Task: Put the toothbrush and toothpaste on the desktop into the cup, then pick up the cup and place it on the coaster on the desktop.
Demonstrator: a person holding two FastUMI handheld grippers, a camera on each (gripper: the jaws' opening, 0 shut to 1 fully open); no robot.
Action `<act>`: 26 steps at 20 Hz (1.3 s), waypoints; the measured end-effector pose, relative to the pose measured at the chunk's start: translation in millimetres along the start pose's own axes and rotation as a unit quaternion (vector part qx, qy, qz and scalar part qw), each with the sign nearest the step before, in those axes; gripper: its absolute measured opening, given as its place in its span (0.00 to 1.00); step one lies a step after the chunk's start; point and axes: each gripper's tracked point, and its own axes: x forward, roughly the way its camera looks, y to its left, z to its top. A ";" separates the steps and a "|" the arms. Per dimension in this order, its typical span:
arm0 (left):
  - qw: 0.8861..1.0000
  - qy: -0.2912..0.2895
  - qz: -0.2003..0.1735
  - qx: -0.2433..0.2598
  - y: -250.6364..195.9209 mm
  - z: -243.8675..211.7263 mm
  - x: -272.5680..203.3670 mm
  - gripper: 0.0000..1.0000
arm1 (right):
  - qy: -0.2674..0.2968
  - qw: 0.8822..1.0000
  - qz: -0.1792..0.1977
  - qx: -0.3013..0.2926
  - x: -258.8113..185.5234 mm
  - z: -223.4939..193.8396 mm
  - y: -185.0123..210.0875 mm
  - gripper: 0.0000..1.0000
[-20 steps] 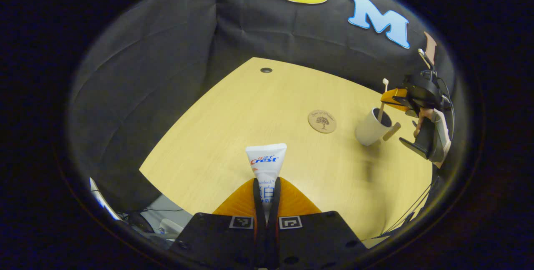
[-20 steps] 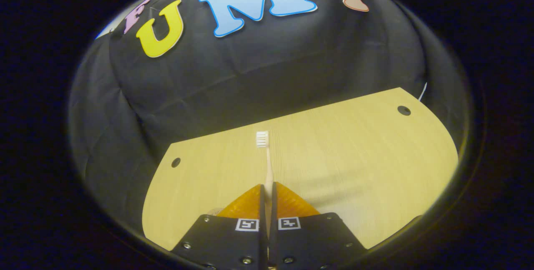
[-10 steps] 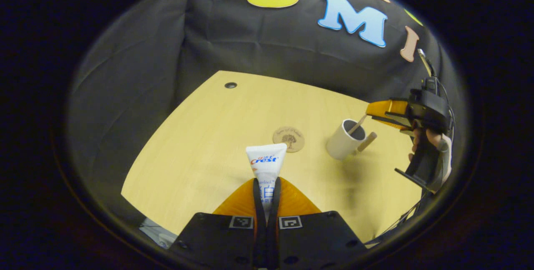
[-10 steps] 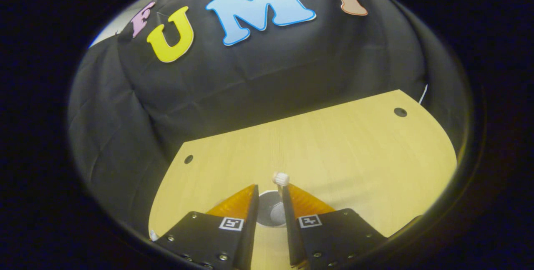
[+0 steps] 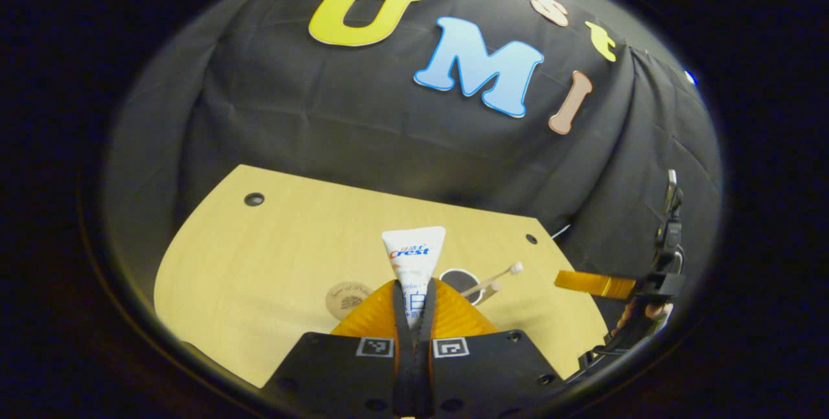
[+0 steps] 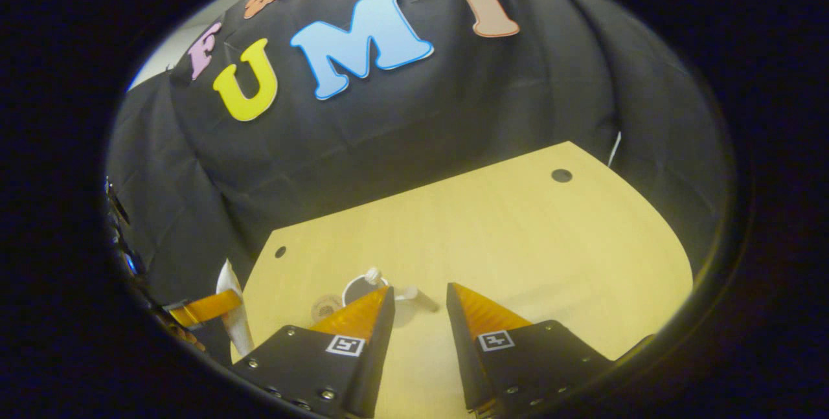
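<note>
Nearest, left tongs pinching toothpaste upright, crimped end up. Beyond, toothbrush leans rightward inside cup on counter. Right tongs spread, now withdrawn from cup; coaster beside it.

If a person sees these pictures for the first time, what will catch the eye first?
First, the white toothpaste tube, pinched between the left gripper's fingers and standing up in the middle of the left gripper view. Just behind it on the pale wooden desktop is the cup with the toothbrush leaning out of it, and the round coaster lies to its left. The right gripper hangs open above the desktop.
</note>
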 end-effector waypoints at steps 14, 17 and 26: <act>0.997 0.002 -0.081 0.012 -75.4 28.5 141.2 0.08 | 0.017 0.983 -0.143 0.118 -108.0 -72.4 -135.5 0.49; 0.998 0.008 -0.066 0.001 -75.9 17.1 175.2 0.07 | 0.013 0.976 -0.168 0.137 -133.1 -71.7 -164.9 0.49; 0.998 -0.016 0.031 0.043 -66.4 -13.9 217.4 0.08 | 0.021 0.954 -0.236 0.182 -173.5 -88.3 -236.8 0.49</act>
